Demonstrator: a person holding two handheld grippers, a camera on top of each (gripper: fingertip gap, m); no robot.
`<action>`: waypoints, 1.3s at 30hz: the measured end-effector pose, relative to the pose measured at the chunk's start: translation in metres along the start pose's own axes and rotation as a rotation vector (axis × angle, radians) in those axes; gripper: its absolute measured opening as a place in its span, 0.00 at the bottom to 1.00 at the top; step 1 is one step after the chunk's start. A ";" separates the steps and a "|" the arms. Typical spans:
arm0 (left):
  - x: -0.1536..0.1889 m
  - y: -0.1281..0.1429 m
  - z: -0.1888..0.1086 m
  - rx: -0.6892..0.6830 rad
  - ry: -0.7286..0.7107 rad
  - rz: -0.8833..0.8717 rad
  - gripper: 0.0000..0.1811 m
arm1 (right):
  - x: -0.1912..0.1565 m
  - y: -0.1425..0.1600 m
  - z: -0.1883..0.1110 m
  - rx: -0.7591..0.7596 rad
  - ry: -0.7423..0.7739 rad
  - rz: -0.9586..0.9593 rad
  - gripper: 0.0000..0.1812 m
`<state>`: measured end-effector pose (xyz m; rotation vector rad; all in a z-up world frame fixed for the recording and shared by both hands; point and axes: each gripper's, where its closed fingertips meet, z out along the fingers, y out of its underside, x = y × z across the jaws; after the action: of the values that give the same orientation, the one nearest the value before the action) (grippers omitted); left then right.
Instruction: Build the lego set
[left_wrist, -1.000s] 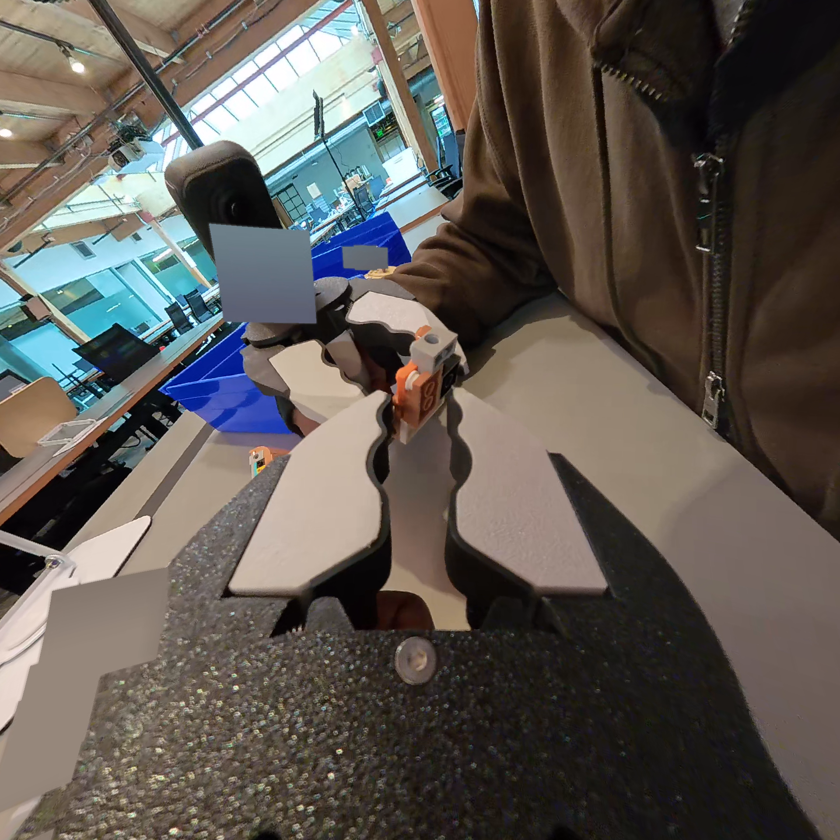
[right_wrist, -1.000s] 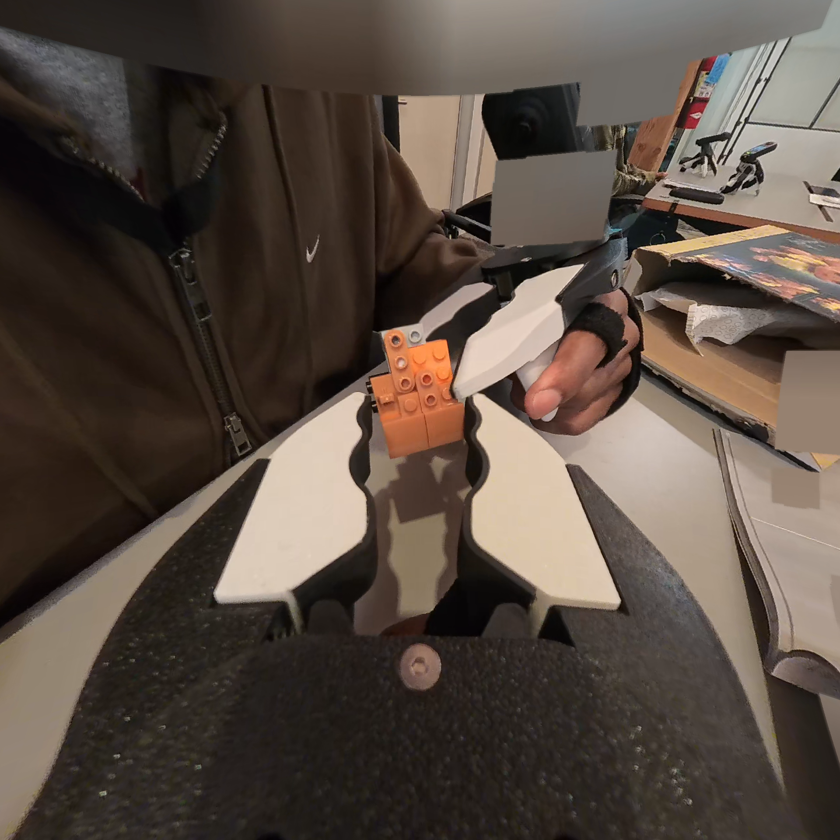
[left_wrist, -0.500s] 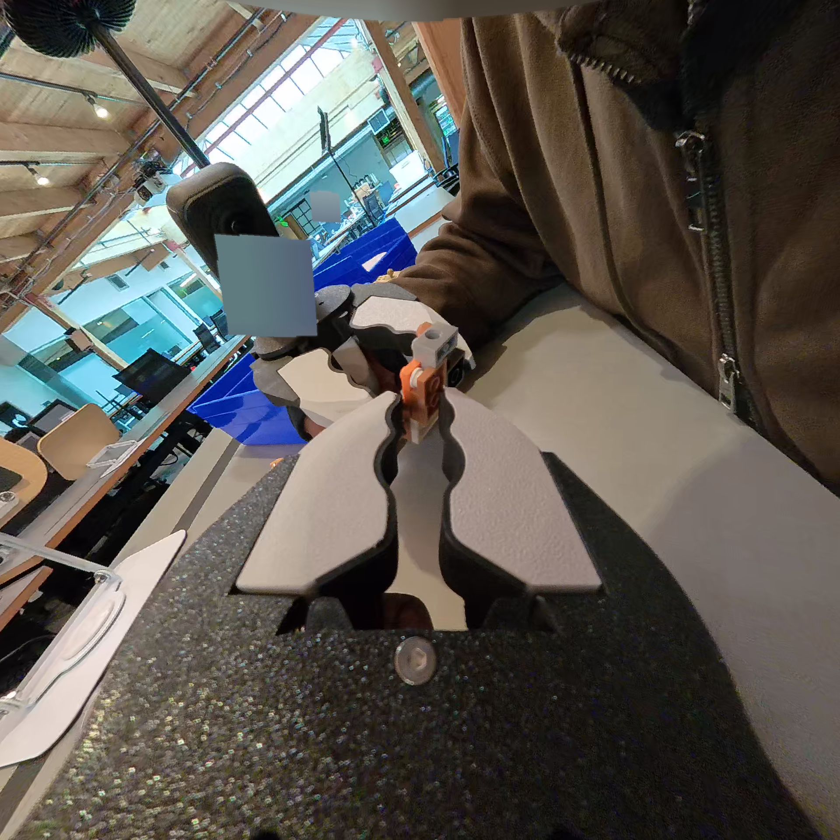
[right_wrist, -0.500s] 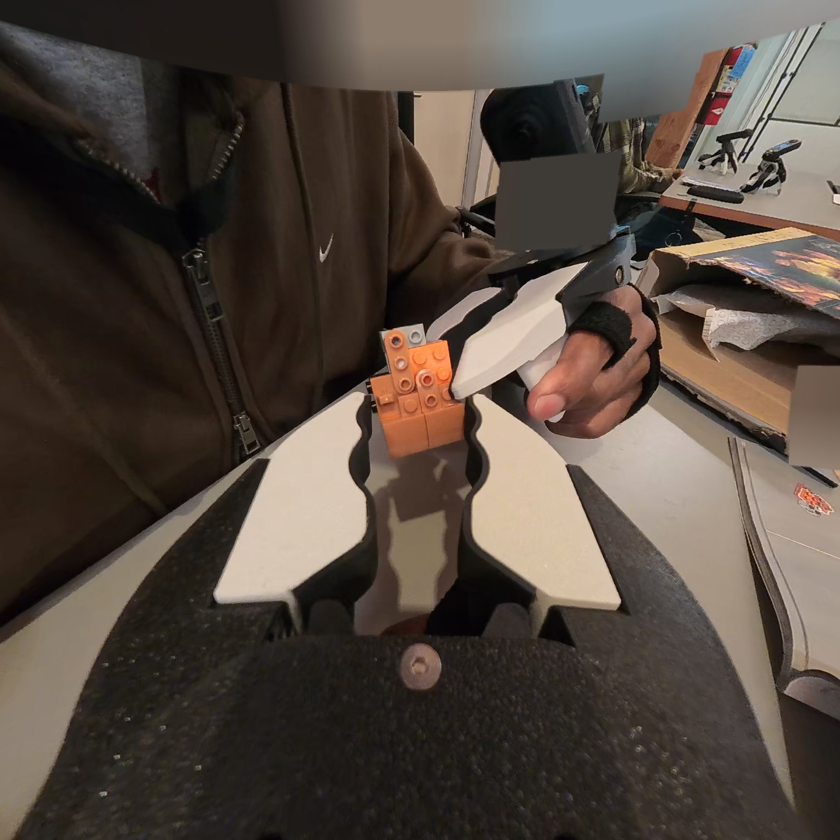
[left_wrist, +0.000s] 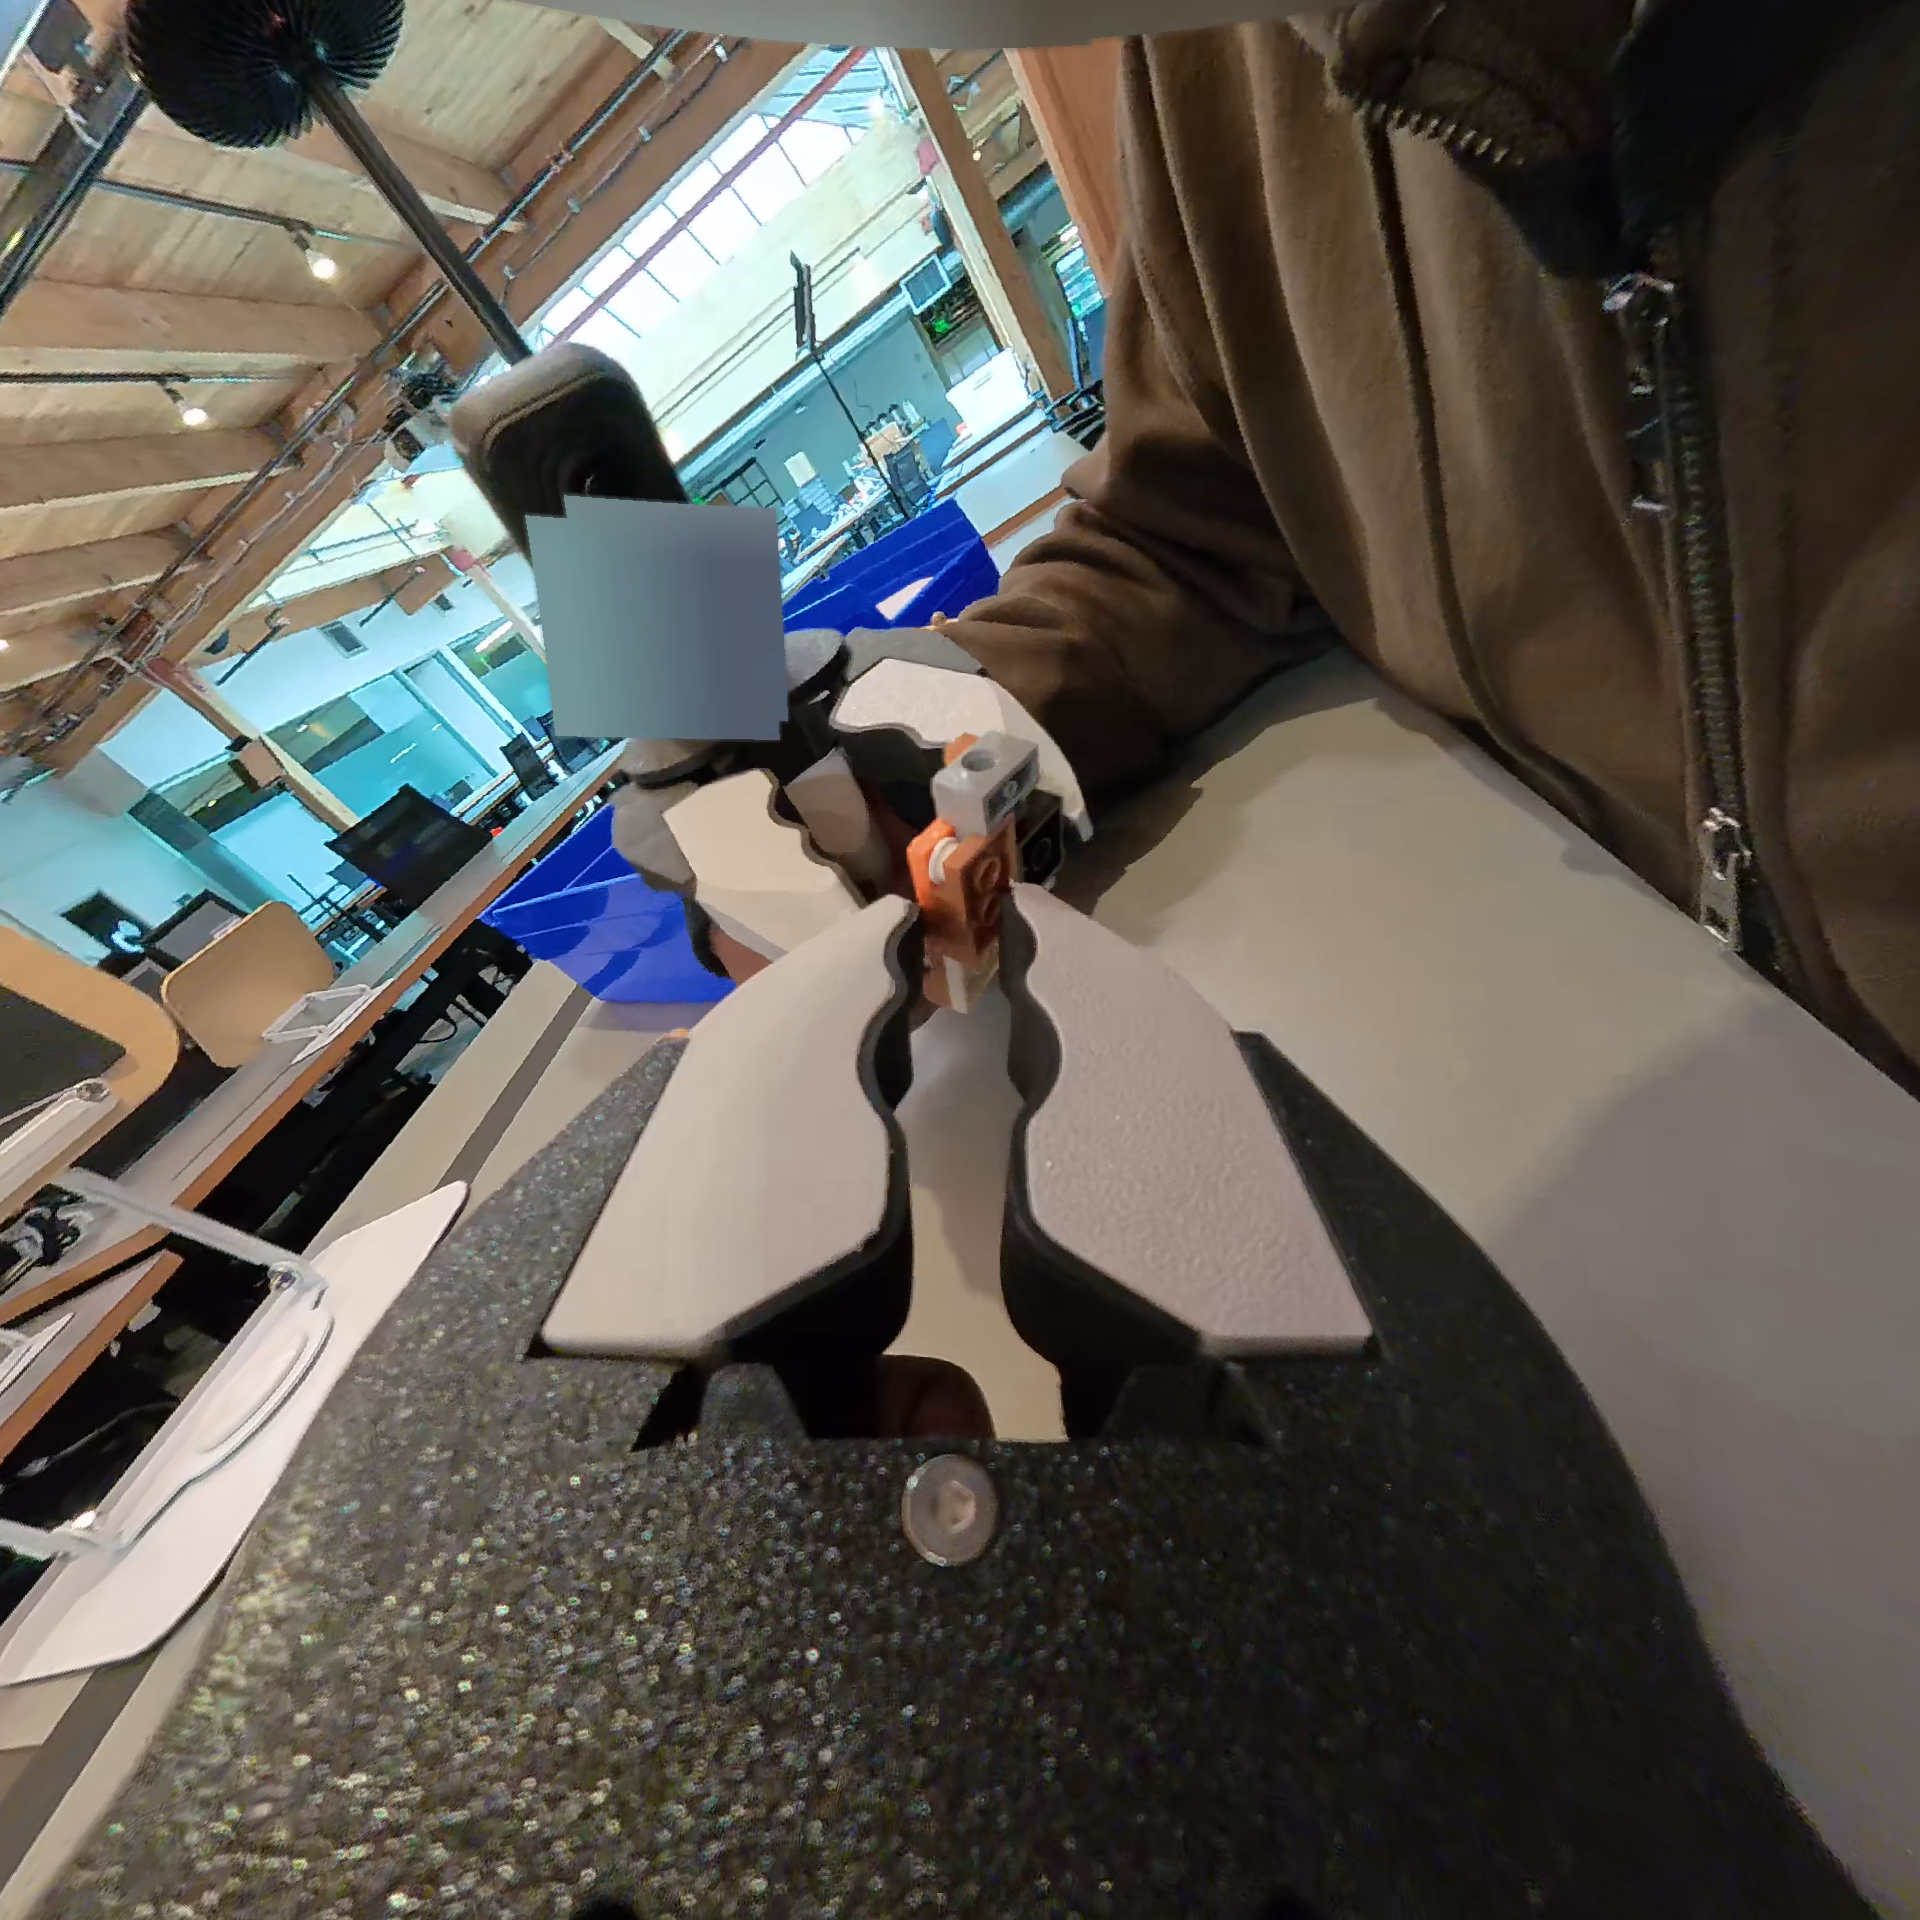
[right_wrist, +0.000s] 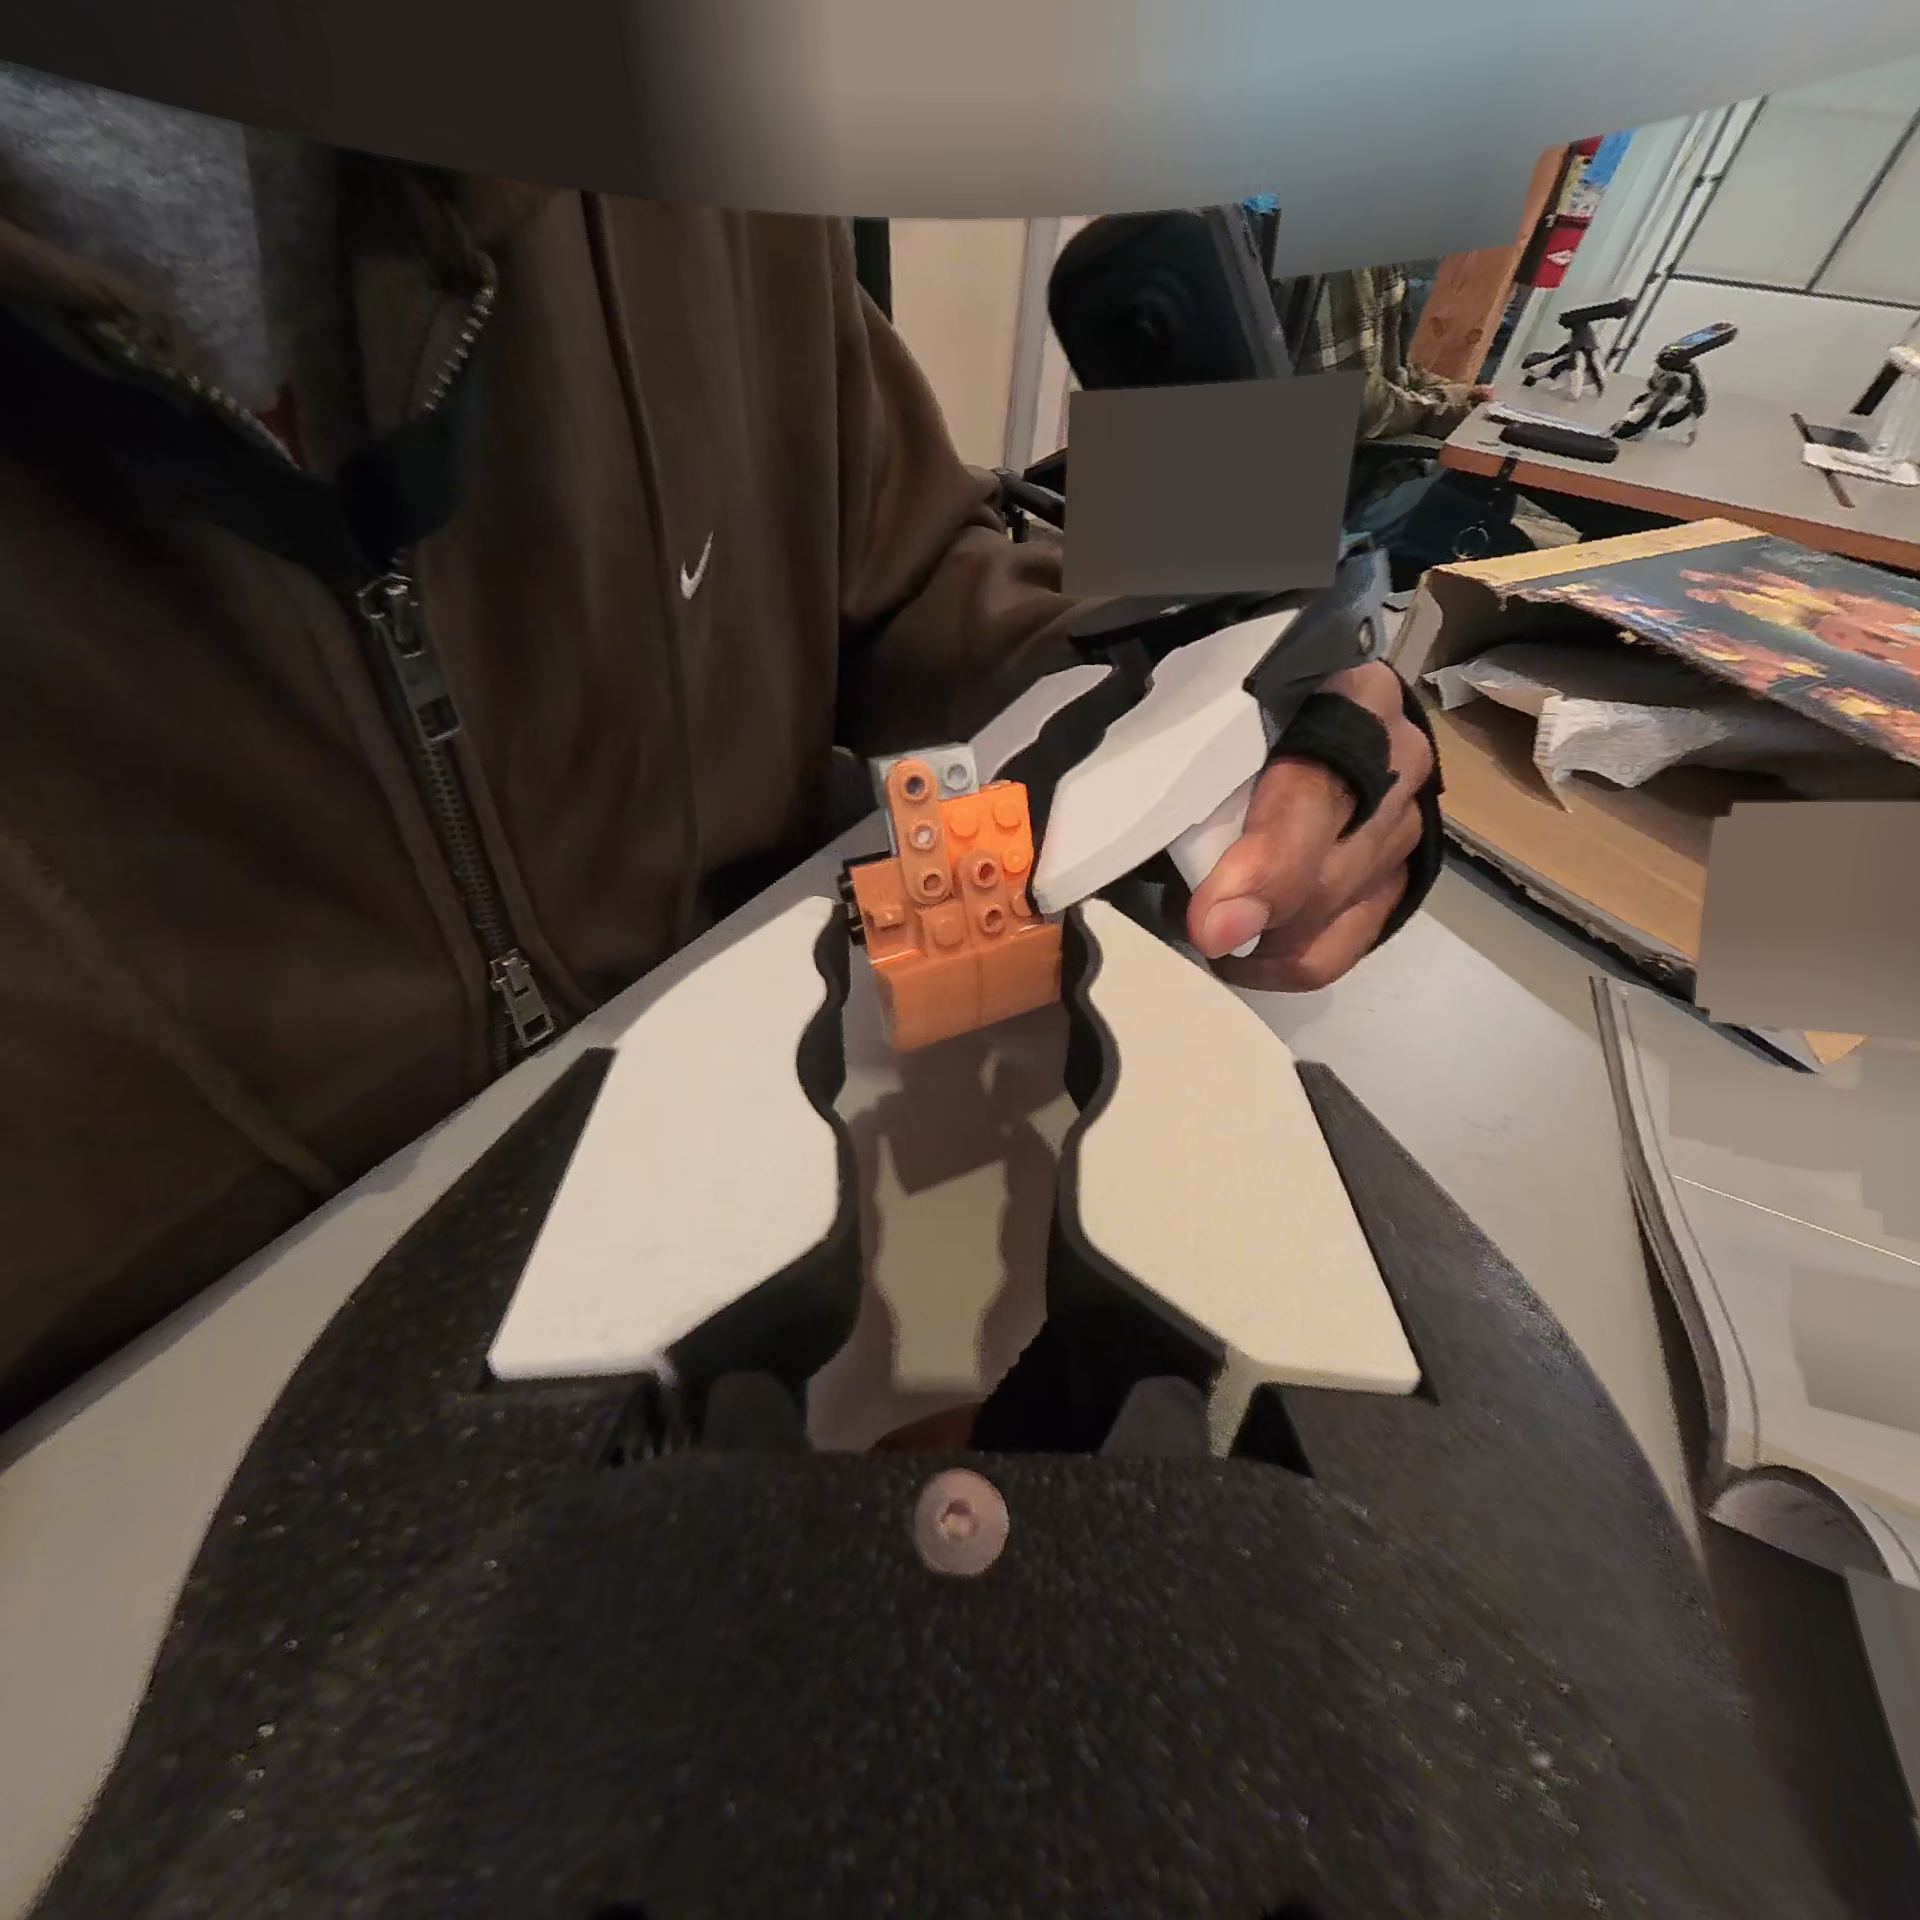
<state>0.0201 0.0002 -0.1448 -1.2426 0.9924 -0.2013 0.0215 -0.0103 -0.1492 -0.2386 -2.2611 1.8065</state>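
right tongs (right_wrist: 956, 935) clamp orange lego block (right_wrist: 961, 914) | left tongs (left_wrist: 956, 935) pinch its edge | risk: skewed squeeze pops bricks apart

Table (left_wrist: 1455, 1039): grey, matte top.
Jacket (right_wrist: 520, 623): brown, zipped, worn by a seated person behind the table edge.
Bins (left_wrist: 613, 935): blue, past the table's far end.
Cardboard box (right_wrist: 1621, 727): open, crumpled paper inside, at right.
Chair (left_wrist: 244, 977): tan, in the background.
Ceiling (left_wrist: 156, 343): wooden beams.
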 end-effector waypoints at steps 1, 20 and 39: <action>-0.002 0.000 -0.001 0.001 -0.014 -0.008 0.08 | 0.002 -0.001 -0.001 0.000 0.024 -0.006 0.22; -0.047 0.001 -0.010 -0.038 -0.349 0.059 0.08 | 0.034 -0.015 -0.023 -0.113 0.662 -0.292 0.21; -0.045 0.002 -0.006 -0.071 -0.354 0.098 0.08 | 0.042 -0.018 -0.021 -0.149 0.796 -0.406 0.10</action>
<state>-0.0121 0.0247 -0.1230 -1.2384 0.7552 0.1286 -0.0124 0.0166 -0.1234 -0.4026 -1.7028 1.0678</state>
